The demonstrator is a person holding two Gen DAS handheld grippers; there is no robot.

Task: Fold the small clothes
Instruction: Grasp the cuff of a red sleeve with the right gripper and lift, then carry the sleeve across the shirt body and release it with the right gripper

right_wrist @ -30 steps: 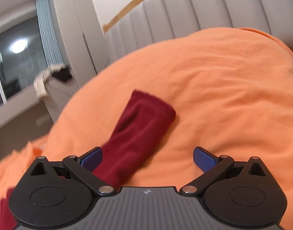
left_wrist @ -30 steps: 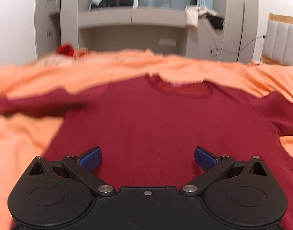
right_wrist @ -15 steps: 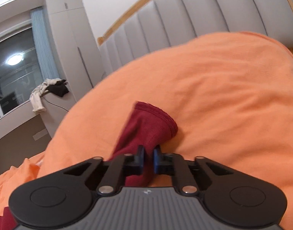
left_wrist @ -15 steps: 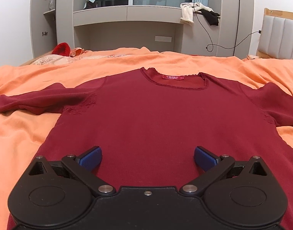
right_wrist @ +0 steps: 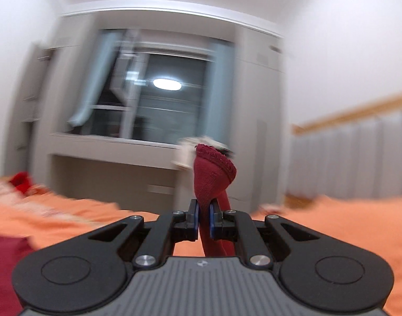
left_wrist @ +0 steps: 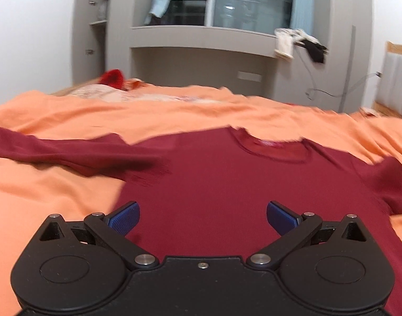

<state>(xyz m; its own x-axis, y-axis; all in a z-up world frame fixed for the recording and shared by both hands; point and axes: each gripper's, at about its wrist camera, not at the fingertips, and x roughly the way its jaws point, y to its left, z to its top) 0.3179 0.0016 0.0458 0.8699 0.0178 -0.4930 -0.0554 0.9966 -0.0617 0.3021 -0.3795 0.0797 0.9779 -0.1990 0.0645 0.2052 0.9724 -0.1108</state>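
Observation:
A dark red long-sleeved top (left_wrist: pixel 227 184) lies flat on the orange bedsheet (left_wrist: pixel 56 200), neckline away from me, its left sleeve (left_wrist: pixel 56 150) stretched out to the left. My left gripper (left_wrist: pixel 203 217) is open and empty, low over the top's lower body. My right gripper (right_wrist: pixel 203 220) is shut on the cuff end of the top's right sleeve (right_wrist: pixel 212 171) and holds it lifted above the bed, the cuff standing up past the fingers. A bit of the top's body shows at the lower left of the right wrist view (right_wrist: pixel 6 247).
A grey built-in cabinet with a window (left_wrist: pixel 227 26) stands behind the bed. Red and patterned clothes (left_wrist: pixel 112 77) lie at the bed's far left edge. A padded grey headboard (right_wrist: pixel 358 158) is on the right. Clothes (left_wrist: pixel 298 42) hang off the cabinet ledge.
My right gripper closed on the right sleeve cuff, then lifted it off the sheet and swung towards the window. My left gripper stayed open and shifted a little to the right.

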